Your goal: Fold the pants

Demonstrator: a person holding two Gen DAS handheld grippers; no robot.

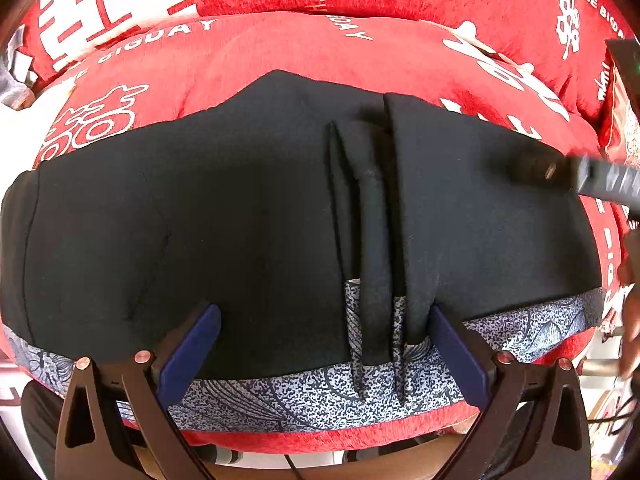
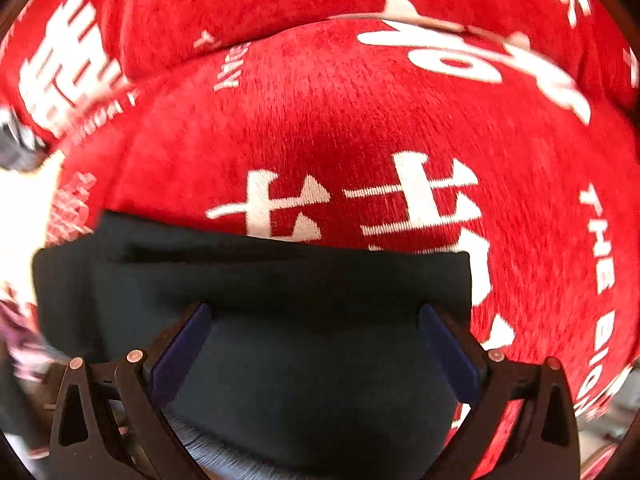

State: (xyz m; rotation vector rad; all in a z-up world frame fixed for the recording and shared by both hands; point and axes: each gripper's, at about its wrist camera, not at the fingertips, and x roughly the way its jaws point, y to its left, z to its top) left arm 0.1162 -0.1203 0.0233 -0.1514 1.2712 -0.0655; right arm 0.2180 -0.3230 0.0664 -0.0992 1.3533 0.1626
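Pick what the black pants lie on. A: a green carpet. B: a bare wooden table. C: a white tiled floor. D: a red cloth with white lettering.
D: the pants are spread over a red cloth printed with white characters and words, which shows around them in both views.

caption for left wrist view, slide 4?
Open left gripper hovers over black pants with patterned trim, spread on a red printed cushion.

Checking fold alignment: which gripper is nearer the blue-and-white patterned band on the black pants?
Left. The left gripper hangs open right over the blue-and-white patterned band. The right gripper is open over plain black cloth of the black pants, no band in its view.
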